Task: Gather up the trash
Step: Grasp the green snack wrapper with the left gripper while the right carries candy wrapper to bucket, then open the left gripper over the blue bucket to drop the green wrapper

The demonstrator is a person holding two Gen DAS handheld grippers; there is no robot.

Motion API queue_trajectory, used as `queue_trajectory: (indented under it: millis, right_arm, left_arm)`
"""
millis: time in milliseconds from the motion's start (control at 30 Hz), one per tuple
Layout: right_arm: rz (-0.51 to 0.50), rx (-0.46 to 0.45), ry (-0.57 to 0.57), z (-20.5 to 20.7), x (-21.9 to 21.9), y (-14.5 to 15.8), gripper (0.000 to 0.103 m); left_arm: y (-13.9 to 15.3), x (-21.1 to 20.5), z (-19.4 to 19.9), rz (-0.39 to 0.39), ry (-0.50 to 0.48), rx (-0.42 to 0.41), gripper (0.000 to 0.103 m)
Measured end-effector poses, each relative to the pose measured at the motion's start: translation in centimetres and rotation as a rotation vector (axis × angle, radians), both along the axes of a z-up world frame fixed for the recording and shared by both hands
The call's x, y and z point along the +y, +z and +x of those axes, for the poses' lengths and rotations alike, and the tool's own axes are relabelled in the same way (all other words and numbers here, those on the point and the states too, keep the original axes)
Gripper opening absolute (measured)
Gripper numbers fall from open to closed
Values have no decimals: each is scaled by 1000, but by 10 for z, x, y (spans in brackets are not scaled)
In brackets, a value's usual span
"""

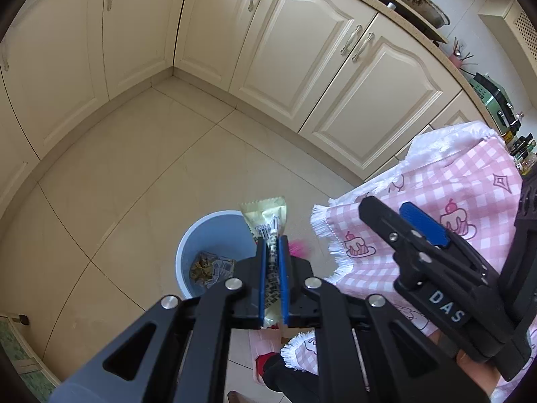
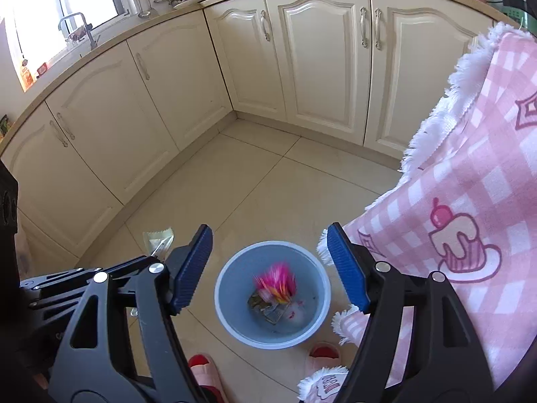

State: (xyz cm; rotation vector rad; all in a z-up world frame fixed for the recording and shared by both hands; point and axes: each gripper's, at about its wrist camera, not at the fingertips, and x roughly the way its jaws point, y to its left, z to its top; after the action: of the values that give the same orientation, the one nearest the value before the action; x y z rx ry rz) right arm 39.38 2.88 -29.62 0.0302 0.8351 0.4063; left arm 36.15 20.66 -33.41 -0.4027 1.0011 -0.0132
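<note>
A light blue bin (image 2: 231, 315) stands on the tiled floor, also in the left wrist view (image 1: 214, 231). My left gripper (image 1: 273, 245) is shut on a cream snack wrapper (image 1: 266, 216) with a barcode, held above the bin's right rim; the wrapper tip shows in the right wrist view (image 2: 159, 240). My right gripper (image 2: 268, 262) is open and empty above the bin, and appears in the left wrist view (image 1: 407, 221). A blurred pink wrapper (image 2: 277, 280) is in mid-air inside the bin, over brown crumpled trash (image 2: 268, 310).
Cream kitchen cabinets (image 2: 315, 60) line the corner behind the bin. A pink checked tablecloth (image 2: 470, 201) with white fringe hangs on the right, close to the right gripper. Red slippers (image 2: 324, 351) are on the floor beside the bin.
</note>
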Motion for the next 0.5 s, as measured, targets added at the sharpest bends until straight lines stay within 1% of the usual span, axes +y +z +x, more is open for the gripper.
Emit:
queue_trajectory:
  millis: [233, 400, 500]
  right_arm:
    - [-68, -66, -32, -6, -1, 4, 71]
    - [-102, -153, -67, -11, -4, 17, 73]
    - [-114, -213, -88, -15, -6, 28, 74]
  left_arm:
    - [-10, -5, 7, -7, -10, 24, 7]
    - [-16, -8, 18, -15, -14, 41, 7]
    - [-12, -12, 23, -19, -19, 29, 8]
